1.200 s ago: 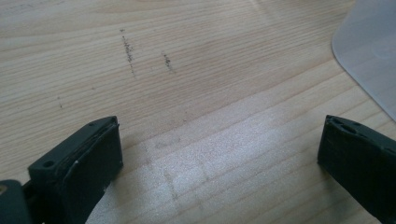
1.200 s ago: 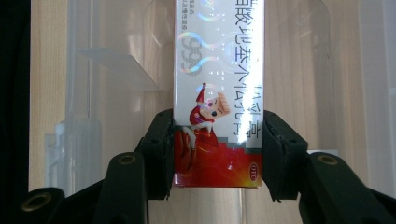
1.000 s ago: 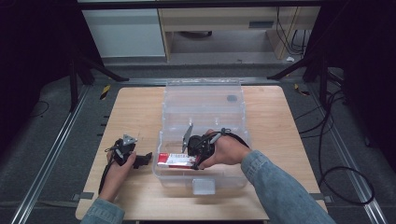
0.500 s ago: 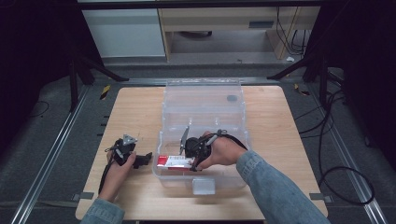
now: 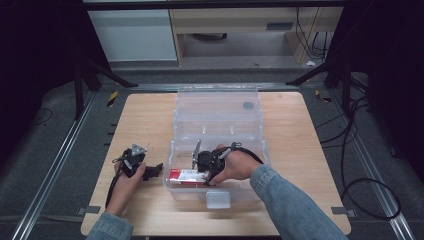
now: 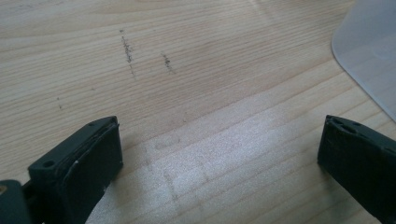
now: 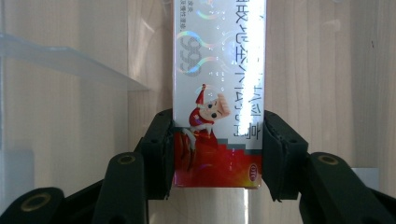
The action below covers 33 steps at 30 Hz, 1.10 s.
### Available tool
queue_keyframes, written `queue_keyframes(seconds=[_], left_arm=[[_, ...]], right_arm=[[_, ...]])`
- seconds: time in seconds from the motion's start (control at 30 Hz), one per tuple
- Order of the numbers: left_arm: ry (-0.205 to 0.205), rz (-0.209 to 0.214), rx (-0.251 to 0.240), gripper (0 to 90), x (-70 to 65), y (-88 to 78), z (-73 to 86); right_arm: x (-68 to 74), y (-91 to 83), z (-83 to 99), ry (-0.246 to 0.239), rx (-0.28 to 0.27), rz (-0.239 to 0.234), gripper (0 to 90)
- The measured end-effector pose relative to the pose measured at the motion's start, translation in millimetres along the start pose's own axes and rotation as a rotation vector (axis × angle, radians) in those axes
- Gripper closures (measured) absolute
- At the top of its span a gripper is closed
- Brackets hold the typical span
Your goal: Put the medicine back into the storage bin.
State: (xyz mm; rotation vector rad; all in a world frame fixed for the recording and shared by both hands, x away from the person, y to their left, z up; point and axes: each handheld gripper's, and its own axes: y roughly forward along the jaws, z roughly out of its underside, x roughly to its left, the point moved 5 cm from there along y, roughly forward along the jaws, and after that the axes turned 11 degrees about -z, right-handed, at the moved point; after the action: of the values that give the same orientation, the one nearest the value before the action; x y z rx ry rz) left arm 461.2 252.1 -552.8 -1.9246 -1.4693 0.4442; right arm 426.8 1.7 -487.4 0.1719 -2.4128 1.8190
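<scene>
A red and white carton [image 7: 218, 70] with printed characters and a cartoon figure lies flat inside the clear plastic container [image 5: 175, 150], near its front left. My right gripper [image 7: 217, 154] is shut on the carton's red end, with a pad pressed to each long side. From above, the right gripper [image 5: 201, 169] reaches into the container over the carton [image 5: 186, 176]. My left gripper [image 5: 154, 170] rests on the wooden table [image 5: 145, 120] just left of the container. Its jaws stand wide open over bare wood, and the left gripper [image 6: 219, 149] holds nothing.
The container's hinged lid [image 5: 217, 102] lies open behind it, and a white latch [image 5: 218, 199] hangs at its front wall. A rounded container corner [image 6: 369, 51] is close to the left gripper. Bare table lies left and right of the container, with cables on the floor at right.
The right hand, still holding the carton, has edged slightly toward the container's near side. The left gripper has stayed put.
</scene>
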Motion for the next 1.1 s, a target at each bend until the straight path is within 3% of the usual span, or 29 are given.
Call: queue_keyframes(seconds=[0.6,0.97,1.1], left_arm=[[0.0,0.0,0.0,0.0,0.0,0.0,0.0],[0.0,0.0,0.0,0.0,0.0,0.0,0.0],[0.0,0.001,0.0,0.0,0.0,0.0,0.0]], right_arm=[[-3.3,22.9,5.2,0.0,0.041,-0.006,51.1],[-4.2,24.8,6.6,0.012,0.033,-0.011,50.5],[-3.9,22.4,7.1,0.047,0.021,-0.009,42.8]])
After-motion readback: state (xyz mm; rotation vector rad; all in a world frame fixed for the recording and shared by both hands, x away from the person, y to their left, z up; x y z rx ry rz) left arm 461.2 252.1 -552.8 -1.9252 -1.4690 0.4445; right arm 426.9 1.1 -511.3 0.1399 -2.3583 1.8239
